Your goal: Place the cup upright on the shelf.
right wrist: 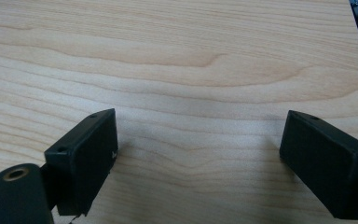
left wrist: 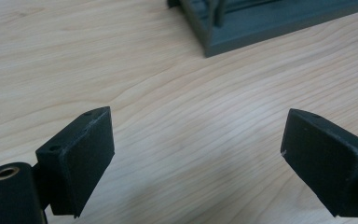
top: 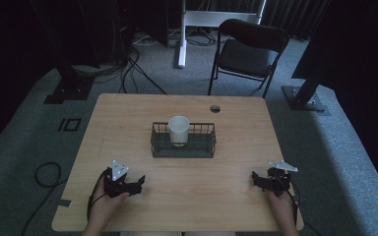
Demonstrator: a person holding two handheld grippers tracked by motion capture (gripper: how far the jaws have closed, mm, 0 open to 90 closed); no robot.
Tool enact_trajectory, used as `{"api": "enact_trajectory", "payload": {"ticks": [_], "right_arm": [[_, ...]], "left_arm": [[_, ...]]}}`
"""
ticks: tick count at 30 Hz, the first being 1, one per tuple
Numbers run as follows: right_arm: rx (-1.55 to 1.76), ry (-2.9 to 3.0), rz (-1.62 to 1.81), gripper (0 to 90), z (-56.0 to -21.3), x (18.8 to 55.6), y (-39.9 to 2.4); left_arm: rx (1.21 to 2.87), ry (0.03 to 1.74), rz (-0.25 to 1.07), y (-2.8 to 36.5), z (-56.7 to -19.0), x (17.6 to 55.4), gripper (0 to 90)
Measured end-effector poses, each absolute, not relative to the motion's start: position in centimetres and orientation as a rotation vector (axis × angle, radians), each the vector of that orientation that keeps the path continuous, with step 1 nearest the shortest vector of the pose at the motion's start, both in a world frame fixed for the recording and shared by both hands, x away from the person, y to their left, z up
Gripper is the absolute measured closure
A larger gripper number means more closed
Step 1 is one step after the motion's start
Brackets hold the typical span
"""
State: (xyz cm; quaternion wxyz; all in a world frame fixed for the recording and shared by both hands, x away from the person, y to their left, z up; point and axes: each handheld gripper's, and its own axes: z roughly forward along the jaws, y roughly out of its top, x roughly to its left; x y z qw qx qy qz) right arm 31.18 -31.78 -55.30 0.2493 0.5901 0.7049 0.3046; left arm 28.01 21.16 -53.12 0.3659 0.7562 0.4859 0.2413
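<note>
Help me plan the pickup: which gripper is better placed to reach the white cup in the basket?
Probably the left gripper: it lies nearer the basket holding the white cup, jaws open.

Matt wood-grain table [top: 128,113], dark wire basket [top: 183,145], white paper cup [top: 178,130]

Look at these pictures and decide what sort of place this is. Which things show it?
Probably a lab or studio set up for recording, not a home: black curtains close off the space, cables trail over grey carpet, and a wooden table holds just a wire basket with a white cup.
</note>
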Motion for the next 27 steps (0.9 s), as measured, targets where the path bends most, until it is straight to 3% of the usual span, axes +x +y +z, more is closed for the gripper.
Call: {"api": "enact_trajectory", "payload": {"ticks": [7, 27], "right_arm": [[1.607, 1.92, 0.83, 10.8, -55.3, 31.2, -31.8], [1.608, 1.92, 0.83, 10.8, -55.3, 31.2, -31.8]], "left_arm": [[1.971, 1.329, 0.676, 22.9, -53.5, 27.5, 10.1], [1.871, 1.553, 0.679, 27.2, -54.9, 27.0, 10.0]]}}
